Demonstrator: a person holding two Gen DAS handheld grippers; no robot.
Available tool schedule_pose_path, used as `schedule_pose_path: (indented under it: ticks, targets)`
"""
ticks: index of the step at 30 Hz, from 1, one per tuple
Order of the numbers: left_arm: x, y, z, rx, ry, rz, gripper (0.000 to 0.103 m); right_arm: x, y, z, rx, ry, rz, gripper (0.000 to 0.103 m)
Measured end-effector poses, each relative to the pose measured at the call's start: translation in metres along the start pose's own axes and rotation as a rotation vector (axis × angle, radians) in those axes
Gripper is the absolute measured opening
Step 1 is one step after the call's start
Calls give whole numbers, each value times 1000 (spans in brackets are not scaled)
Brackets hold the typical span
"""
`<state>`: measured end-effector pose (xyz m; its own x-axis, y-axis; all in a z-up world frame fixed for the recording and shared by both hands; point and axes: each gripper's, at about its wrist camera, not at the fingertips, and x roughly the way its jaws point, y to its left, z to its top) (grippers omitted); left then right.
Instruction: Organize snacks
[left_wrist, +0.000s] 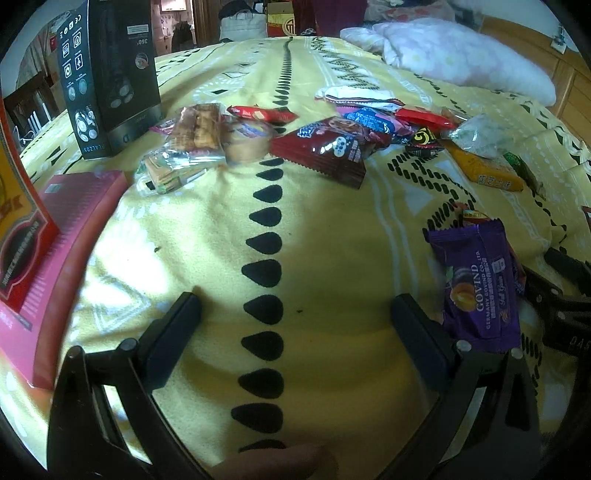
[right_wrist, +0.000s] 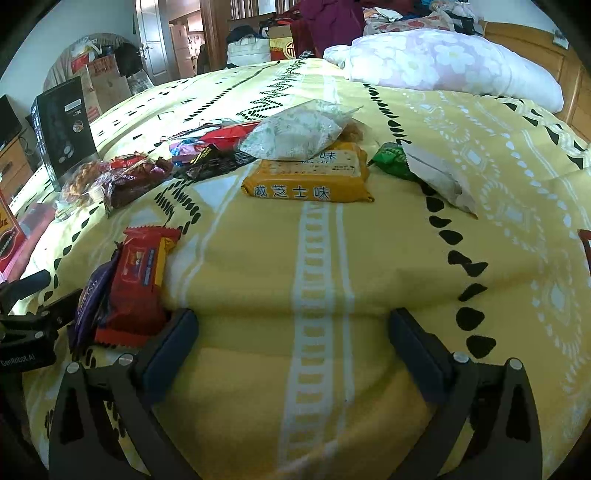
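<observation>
Snacks lie scattered on a yellow patterned blanket (left_wrist: 332, 240). My left gripper (left_wrist: 295, 314) is open and empty over bare blanket. A purple Govind packet (left_wrist: 480, 284) lies just right of its right finger. Farther off lie a dark red packet (left_wrist: 325, 151), a clear biscuit pack (left_wrist: 192, 133) and a round pastry (left_wrist: 247, 138). My right gripper (right_wrist: 291, 328) is open and empty. A red packet (right_wrist: 138, 280) on the purple packet (right_wrist: 90, 299) lies beside its left finger. Ahead lie an orange cheese-biscuit pack (right_wrist: 310, 177), a clear white bag (right_wrist: 299, 129) and a green packet (right_wrist: 391, 158).
A black box (left_wrist: 107, 74) stands at the far left, and a pink box (left_wrist: 66, 236) with a red box (left_wrist: 18, 221) on it lies near left. A pillow (right_wrist: 443, 62) lies at the far right. The left gripper shows at the right wrist view's left edge (right_wrist: 29, 321).
</observation>
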<state>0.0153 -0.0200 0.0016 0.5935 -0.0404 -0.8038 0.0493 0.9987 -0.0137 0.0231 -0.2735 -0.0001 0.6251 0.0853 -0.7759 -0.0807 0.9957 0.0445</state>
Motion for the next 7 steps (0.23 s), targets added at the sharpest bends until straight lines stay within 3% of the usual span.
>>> schedule_pose_path:
  ticks: [7]
  targets:
    - [0,1,1,2,-1,1,103,0,0,0,0,0,0,103]
